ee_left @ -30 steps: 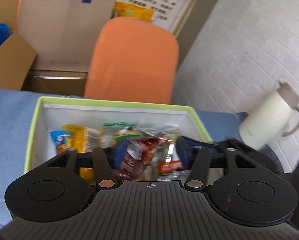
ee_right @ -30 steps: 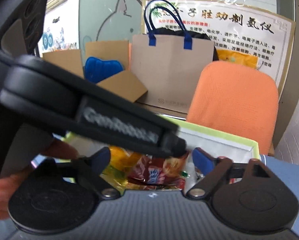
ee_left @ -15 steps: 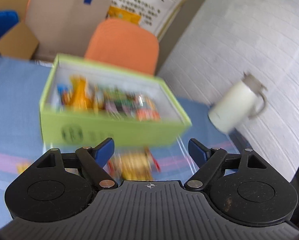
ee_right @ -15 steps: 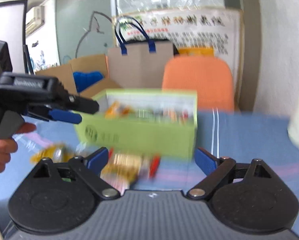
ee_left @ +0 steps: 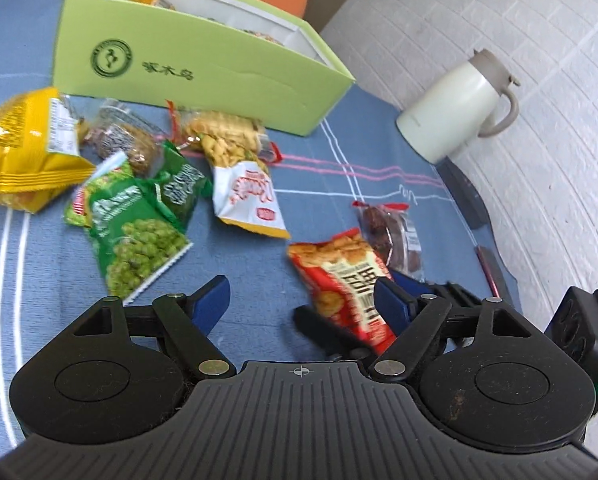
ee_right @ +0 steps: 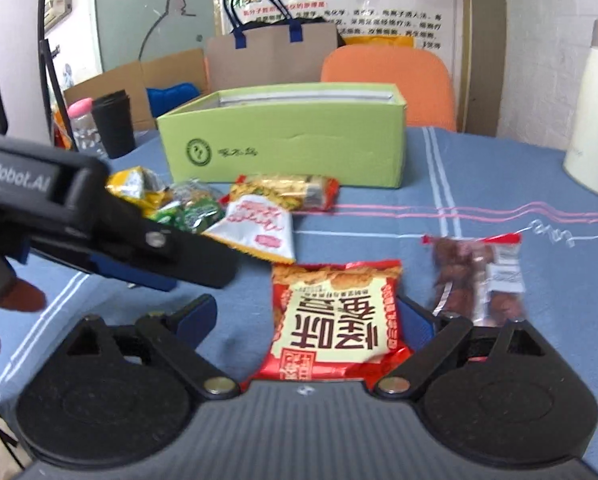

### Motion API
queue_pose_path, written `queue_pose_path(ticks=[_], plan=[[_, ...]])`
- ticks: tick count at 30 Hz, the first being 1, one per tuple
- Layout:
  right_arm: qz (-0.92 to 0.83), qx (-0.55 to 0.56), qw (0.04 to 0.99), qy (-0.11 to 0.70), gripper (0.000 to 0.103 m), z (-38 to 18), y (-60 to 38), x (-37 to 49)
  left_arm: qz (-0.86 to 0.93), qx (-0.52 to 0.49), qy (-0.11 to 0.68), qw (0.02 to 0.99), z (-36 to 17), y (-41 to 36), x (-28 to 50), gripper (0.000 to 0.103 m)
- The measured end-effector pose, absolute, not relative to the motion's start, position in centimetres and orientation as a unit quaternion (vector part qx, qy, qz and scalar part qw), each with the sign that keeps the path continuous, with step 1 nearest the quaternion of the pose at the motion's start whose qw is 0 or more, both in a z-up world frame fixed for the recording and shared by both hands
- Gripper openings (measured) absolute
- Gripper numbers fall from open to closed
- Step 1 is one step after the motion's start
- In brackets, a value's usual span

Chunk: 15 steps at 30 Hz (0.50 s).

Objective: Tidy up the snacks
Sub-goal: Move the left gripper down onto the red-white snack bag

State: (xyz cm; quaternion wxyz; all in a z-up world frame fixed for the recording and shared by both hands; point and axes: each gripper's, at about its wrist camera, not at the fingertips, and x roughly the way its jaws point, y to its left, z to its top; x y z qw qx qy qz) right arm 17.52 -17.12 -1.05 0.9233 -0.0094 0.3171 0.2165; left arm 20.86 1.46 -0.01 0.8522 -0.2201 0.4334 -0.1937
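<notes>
- Snack packets lie loose on the blue cloth-covered surface (ee_right: 479,184) in front of an open lime-green cardboard box (ee_right: 287,148) that already holds a few packets.
- Nearest the right tool (ee_right: 303,316) is a red and cream foil packet with large red Chinese characters (ee_right: 331,320). It lies flat between that tool's wide-spread blue-padded fingers, and the pads are not pressing on it.
- Just to its right sits a clear packet of dark brown pieces with a red top strip (ee_right: 479,276).
- The left tool (ee_left: 303,296) hovers over bare cloth, its jaws closing with nothing between them. The red foil packet lies close beside its right-hand finger.
- Further left lie a green pea packet (ee_left: 135,232), a white packet with red print (ee_left: 247,200), a clear bag of yellow twists (ee_left: 223,136) and a yellow crinkled bag (ee_left: 23,148).
- The step in hand looks like picking the next packet for the box. The right tool needs to drop, close on the red packet and carry it over the box rim.
- The box front carries a round dark-green emblem and three or four Chinese characters, too blurred to read with confidence. The left tool's body reads "enRobot.AI", its start cut off.
- A cream insulated jug with a grey lid (ee_left: 459,108) stands well apart by the white brick wall.
</notes>
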Motion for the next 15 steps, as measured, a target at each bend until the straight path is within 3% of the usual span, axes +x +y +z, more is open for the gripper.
queue_pose_path(ticks=[15], plan=[[0.253,-0.005,0.918,0.307,0.092,-0.7,-13.6,14.1,-0.172,-0.251,0.442,0.844,-1.2,3.3,18.5,0.06]])
